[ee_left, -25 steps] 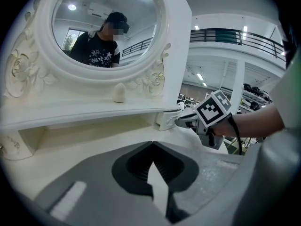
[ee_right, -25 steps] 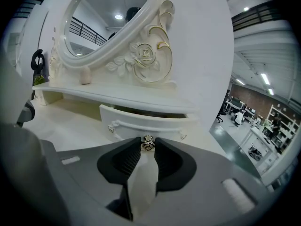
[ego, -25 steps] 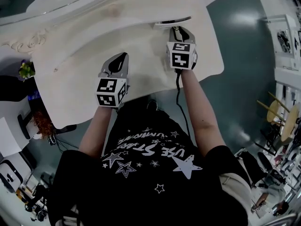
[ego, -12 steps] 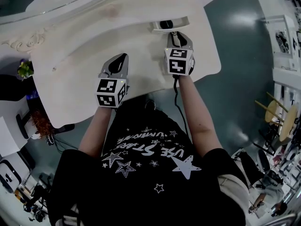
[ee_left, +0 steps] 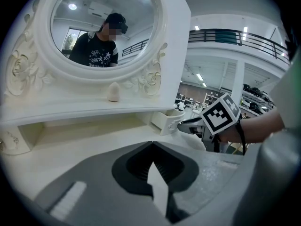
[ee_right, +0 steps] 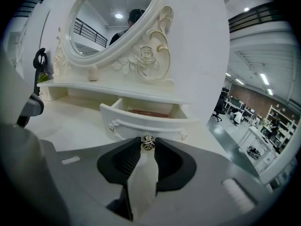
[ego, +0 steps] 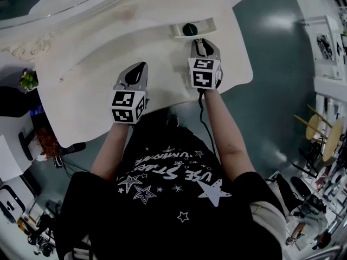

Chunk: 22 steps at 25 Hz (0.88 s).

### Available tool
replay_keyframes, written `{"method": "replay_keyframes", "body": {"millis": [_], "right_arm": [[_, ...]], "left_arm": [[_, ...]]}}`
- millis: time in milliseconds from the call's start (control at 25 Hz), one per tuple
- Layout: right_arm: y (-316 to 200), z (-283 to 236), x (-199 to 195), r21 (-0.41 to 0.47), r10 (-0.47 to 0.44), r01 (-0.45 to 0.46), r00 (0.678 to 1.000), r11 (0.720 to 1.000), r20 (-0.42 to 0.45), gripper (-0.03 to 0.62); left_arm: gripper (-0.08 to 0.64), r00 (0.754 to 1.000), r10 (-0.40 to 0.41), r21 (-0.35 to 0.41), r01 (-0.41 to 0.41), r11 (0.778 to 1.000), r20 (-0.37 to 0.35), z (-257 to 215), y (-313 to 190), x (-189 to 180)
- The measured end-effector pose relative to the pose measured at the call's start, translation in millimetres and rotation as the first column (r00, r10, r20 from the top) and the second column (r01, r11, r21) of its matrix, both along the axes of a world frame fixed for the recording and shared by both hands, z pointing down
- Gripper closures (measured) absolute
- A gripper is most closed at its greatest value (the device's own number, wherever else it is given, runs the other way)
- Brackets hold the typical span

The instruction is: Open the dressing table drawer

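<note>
A small white drawer (ego: 195, 30) under the dressing table's mirror shelf stands partly pulled out. Its curved front (ee_right: 141, 122) carries a small metal knob (ee_right: 147, 142). My right gripper (ego: 200, 41) is shut on that knob, both dark pads pressed to its sides. Inside the drawer lie a dark round thing (ego: 188, 29) and a reddish-brown item (ee_right: 148, 112). My left gripper (ego: 139, 67) hovers over the tabletop to the left, shut with nothing in it (ee_left: 151, 160). The left gripper view shows the drawer (ee_left: 168, 121) with the right gripper (ee_left: 188, 125) at it.
The white tabletop (ego: 92, 85) has a curved front edge near the person's body. An oval mirror (ee_left: 106, 27) in an ornate white frame rises behind the shelf, with a small egg-shaped ornament (ee_left: 113, 92) below it. A plant and dark clutter (ego: 30, 80) sit left of the table.
The right gripper has drawn back toward the person with the knob, and the drawer has slid further out, showing its inside. The left gripper has stayed still.
</note>
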State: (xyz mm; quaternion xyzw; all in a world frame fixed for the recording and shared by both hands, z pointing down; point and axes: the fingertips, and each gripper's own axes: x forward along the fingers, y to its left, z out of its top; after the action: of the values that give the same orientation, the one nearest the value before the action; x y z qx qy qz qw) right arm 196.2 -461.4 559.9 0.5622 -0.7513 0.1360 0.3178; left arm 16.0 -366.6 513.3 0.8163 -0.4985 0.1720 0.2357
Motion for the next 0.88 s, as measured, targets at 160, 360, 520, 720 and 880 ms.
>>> {"method": "replay_keyframes", "body": {"millis": [160,360,520,720,880], "right_arm": [[3,0,0,0.001,0.003,-0.003,1.000,1.000,0.007,0.468],[3,-2,0,0.011,-0.002,0.002,1.000,1.000,0.027,0.466],[9,-4,3,-0.002,0.007,-0.007,0.998,1.000,0.069,0.405],[30,-18,5,0.030,0.007,-0.010,0.996,1.000,0.089,0.403],[56,-44,9,0.073,0.010,-0.019,0.992,0.997,0.128,0.407]], "left_arm": [[0.558,1.000,-0.001,0.003,0.001,1.000,-0.002,-2,4,3],[0.558,1.000,0.000,0.002,0.000,1.000,0.003,-3,12,5],[0.558,1.000,-0.001,0.015,0.001,1.000,0.009,-9,21,7],[0.558,1.000,-0.009,0.054,0.008,0.998,0.016,-22,35,5],[0.558,0.999,-0.025,0.091,0.023,0.996,0.026,-36,57,2]]}}
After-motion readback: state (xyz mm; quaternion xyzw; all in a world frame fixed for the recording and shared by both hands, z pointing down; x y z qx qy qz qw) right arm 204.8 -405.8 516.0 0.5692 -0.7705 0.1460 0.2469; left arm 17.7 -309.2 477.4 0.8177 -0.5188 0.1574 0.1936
